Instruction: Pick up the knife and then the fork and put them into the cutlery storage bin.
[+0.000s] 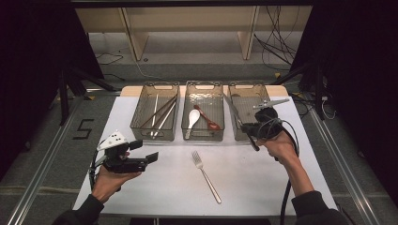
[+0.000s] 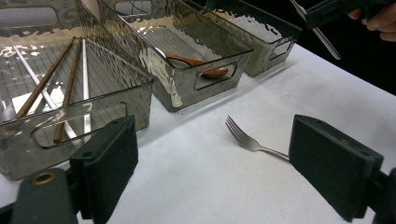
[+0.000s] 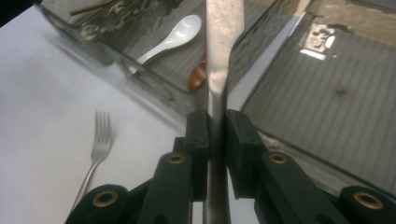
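Right tool (image 3: 216,122) clamped tight on a flat metal utensil, probably a knife (image 3: 224,51), raised over the right-hand bin (image 1: 247,91). Left tool (image 2: 229,163) gaping wide, empty, near fork (image 2: 250,140) lying on tabletop (image 2: 299,93).

A pale wooden shelf (image 1: 187,28) stood against the far wall. Loose cables (image 1: 277,47) lay on the grey floor (image 1: 197,56). Darkness flanked both sides.
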Demonstrator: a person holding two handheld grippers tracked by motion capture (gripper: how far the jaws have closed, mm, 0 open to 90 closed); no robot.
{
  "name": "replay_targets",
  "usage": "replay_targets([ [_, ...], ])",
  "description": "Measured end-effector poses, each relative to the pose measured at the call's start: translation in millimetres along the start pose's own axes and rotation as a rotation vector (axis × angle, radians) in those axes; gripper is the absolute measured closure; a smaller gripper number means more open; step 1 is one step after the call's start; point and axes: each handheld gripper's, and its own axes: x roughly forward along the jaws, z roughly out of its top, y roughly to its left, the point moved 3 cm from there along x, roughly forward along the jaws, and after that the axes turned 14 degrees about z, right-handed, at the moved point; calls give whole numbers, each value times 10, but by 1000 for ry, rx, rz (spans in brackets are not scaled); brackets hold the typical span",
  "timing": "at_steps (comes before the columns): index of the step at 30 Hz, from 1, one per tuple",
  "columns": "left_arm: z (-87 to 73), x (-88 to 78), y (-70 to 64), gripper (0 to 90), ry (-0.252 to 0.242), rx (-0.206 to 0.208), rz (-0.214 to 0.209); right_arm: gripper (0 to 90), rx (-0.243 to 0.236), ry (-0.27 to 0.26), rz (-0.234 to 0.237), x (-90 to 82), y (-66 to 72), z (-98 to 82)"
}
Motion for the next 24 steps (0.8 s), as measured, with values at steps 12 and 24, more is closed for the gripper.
replay_targets([
  [12,0,-3,3,153,-4,-1,0,806,76,-32,-61,-1,-318,241],
  [24,1,-8,8,153,-7,-2,1,806,154,-47,-118,54,-599,434],
])
